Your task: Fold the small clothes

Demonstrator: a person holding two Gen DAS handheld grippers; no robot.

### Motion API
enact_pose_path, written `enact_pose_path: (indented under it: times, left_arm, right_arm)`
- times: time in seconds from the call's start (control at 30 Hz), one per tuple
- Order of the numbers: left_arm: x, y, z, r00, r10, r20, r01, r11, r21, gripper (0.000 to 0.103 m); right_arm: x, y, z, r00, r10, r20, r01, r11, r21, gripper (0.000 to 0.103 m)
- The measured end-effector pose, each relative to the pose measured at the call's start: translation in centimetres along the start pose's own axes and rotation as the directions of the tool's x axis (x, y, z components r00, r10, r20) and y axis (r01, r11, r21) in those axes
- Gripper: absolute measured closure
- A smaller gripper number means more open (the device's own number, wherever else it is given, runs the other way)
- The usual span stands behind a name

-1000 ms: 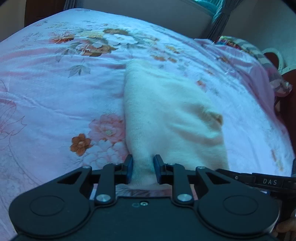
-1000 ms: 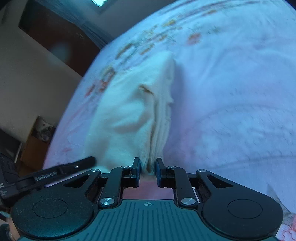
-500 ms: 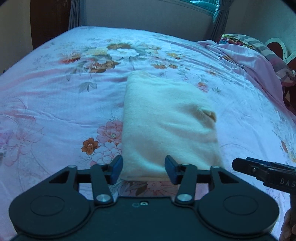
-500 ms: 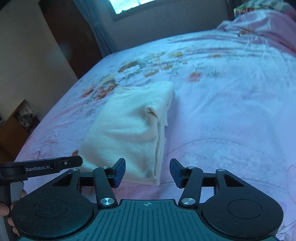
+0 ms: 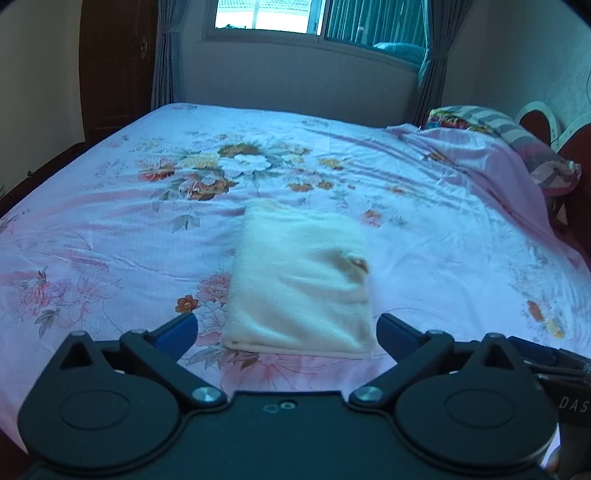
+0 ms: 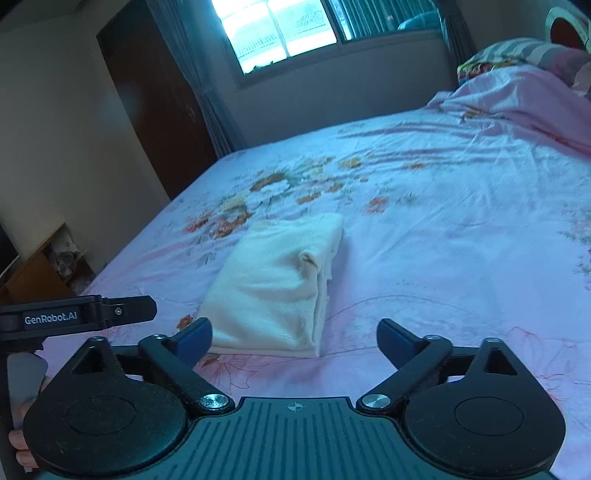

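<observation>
Dim, bluish cast — daylight from blown-out window (image 5: 266,14); soft blur, fisheye-bent edges.

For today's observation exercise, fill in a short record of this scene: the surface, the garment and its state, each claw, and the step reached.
surface: bed with pink floral sheet
garment: cream cloth, folded into a rectangle, lying flat
left claw: open, has just been opening, nothing between the jaws
right claw: open, has just been opening, empty
contact: neither claw touches the cloth
step: fold released
</observation>
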State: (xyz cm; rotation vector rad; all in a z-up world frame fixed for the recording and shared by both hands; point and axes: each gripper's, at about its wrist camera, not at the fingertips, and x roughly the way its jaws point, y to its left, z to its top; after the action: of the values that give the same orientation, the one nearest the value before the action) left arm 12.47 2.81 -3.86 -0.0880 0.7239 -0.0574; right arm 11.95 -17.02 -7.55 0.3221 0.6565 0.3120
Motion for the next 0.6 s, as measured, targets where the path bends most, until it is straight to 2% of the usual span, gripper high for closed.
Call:
enact_pose_path:
  times: [0.1,0.23,0.33,0.47,0.6]
  left_arm:
    - [-2.6,-1.5,-0.6,0.999,0.009,0.036,-0.011,0.999,0.038,0.001]
    - [-5.7,-3.6,-1.7,0.995,0.062,0.079,-0.070,0.992,0.108,0.001]
    - [-7.6,-4.9,-2.7,0.994,0.050,0.101,-0.066,0.985,0.157,0.001]
    - [-9.1,-5.7,-3.6,0.997,0.044,0.064,-0.051,0.991,0.126,0.002]
    - [-10.5,-5.8,-4.9,0.996,0.060,0.064,-0.066,0.993,0.097,0.002]
  right_arm:
    - [-3.2,-0.1,-0.3,0.999,0.009,0.049,-0.009,1.000,0.008,0.000]
    - [-7.2,-0.2,-0.9,0.995,0.006,0.100,-0.009,1.000,0.030,0.000]
    - [-9.4,0.3,-1.2,0.993,-0.034,0.116,0.032,0.999,0.019,0.000]
    - [-12.1,1.5,-2.0,0.986,-0.052,0.157,0.058,0.998,-0.034,0.000]
    - [-14.0,2.4,-2.8,0.979,-0.052,0.197,0.063,0.997,-0.051,0.000]
